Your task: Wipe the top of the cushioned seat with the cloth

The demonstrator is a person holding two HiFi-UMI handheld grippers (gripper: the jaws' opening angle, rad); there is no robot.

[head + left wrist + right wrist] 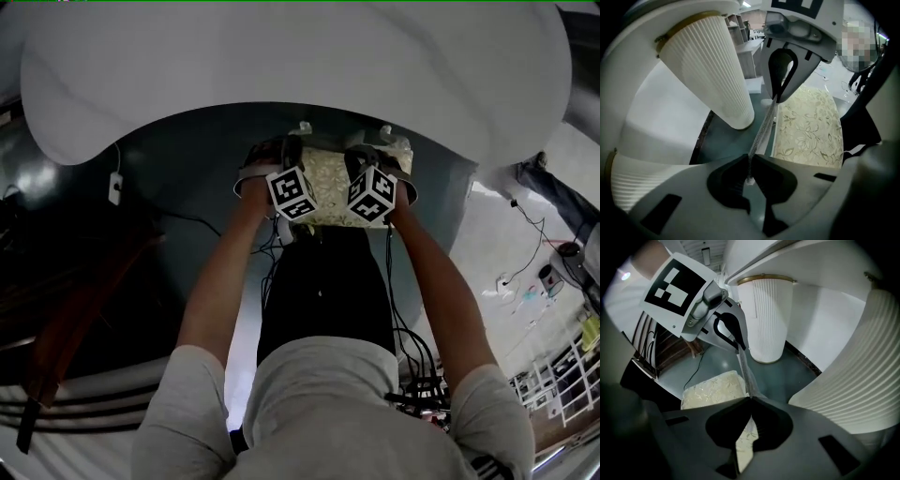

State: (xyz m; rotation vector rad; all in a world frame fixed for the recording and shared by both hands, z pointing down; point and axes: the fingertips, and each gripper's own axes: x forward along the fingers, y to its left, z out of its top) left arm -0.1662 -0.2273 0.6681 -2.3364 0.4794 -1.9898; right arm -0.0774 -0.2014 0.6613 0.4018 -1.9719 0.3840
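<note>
The cushioned seat (pixel 328 178) has a cream floral top and stands on the dark floor under the edge of a white table. Both grippers hang over it, side by side. My left gripper (pixel 292 192) is shut on one end of a thin cloth (pixel 761 131), which runs taut and edge-on to my right gripper (pixel 780 91). In the right gripper view the same cloth (pixel 746 371) stretches from my right gripper (pixel 750 401), shut on it, to the left gripper (pixel 729 331). The seat (pixel 811 126) (pixel 712 390) lies just below the cloth. The cloth does not stand out in the head view.
A large white table top (pixel 281 56) overhangs the seat. Fluted white pedestals (pixel 710 70) (pixel 766 319) stand close behind it. Cables (pixel 525 258) trail over the floor at the right, and dark wooden furniture (pixel 66 319) is at the left.
</note>
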